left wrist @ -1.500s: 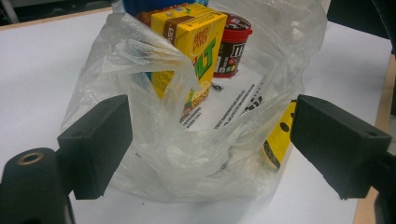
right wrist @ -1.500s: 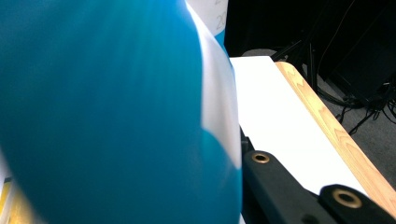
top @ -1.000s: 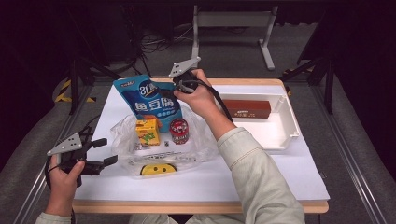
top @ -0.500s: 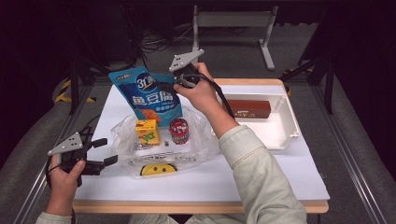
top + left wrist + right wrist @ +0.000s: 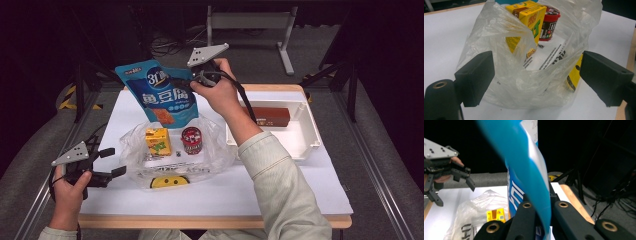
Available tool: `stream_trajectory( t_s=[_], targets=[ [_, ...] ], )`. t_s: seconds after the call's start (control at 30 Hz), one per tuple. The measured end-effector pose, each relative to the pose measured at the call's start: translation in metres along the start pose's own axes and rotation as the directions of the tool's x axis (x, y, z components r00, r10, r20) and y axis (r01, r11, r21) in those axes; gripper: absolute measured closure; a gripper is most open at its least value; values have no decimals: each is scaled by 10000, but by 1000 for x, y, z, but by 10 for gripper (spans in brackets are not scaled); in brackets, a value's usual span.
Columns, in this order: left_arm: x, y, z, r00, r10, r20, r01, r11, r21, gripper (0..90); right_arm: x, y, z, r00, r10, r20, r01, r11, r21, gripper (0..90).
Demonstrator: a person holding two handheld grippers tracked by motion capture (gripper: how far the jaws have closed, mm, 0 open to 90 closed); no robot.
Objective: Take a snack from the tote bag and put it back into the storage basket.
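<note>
Clearly the biggest risk sits with the blue pouch [image 5: 162, 92], held up over the far left of the table [image 5: 280, 195] by the right gripper [image 5: 186, 81], whose jaws are clamped tight on its upper right edge. It is large, glossy and floppy, pinched at one thin seam only, so it could swing, twist or slide out, and its hanging lower edge is close above the plastic bag [image 5: 210, 150], where it might snag the rim or knock something over.

That bag is the next worry: thin, crinkled, clear film, slumped open at the middle of the table, with a yellow smiley print at its near edge. The left gripper [image 5: 112, 162] waits just beside its left side, jaws wide and holding nothing, so the mouth is unsupported and may fold shut or drag.

Right of it lies a white tray [image 5: 310, 131], rigid and square-walled, carrying a long brown box [image 5: 270, 116].

Inside the bag stand a yellow carton [image 5: 157, 141], a stiff cardboard block, and a small round red-lidded tub [image 5: 191, 140]; both are light and upright, so either would tip easily.
</note>
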State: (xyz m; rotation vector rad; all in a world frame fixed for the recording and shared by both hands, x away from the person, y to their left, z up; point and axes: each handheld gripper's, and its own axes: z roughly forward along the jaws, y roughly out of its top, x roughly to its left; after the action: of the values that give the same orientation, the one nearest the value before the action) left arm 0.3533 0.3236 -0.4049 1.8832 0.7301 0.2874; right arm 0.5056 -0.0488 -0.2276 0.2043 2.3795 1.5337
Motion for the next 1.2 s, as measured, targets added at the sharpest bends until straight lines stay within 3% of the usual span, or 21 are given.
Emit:
stream_trajectory(
  t_s=[0.53,1.2],
  targets=[
    [0,0,1,10000,-54,54,54,10000,-24,134,-3,12,-33,9992,8,403,7,9993,-372,900],
    [-1,1,3,10000,20,29,-20,10000,-1,134,-16,-5,-94,9907,339,1320,-299,9990,-322,900]
  ],
)
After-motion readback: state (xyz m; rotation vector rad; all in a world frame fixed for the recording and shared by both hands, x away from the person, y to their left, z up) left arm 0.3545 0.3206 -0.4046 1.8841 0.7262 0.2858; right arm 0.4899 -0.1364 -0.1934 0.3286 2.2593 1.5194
